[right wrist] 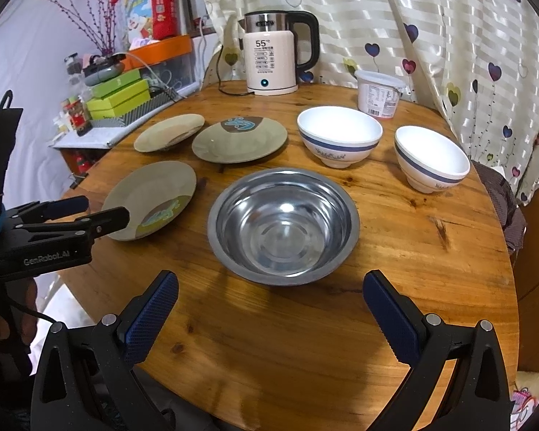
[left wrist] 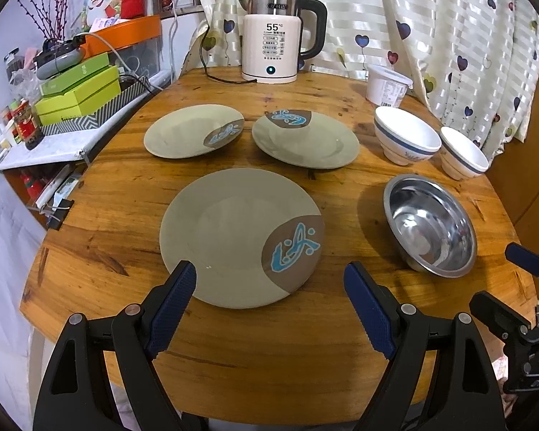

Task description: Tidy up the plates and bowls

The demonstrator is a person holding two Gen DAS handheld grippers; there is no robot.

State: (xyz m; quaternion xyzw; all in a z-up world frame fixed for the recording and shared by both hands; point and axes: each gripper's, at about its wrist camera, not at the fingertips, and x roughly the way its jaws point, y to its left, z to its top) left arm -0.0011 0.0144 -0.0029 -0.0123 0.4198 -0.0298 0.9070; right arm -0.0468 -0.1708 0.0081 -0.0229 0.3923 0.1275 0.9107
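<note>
Both wide open and empty above the round wooden worktop (left wrist: 305,352), the left hand-held gripper (left wrist: 269,287) faces the nearest plate (left wrist: 233,237) while the right hand-held gripper (right wrist: 269,298) faces a steel bowl (right wrist: 284,226).

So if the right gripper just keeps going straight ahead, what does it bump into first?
Most likely the steel bowl. The right gripper is open and points at it over bare table, though how high it hovers is unclear.
</note>
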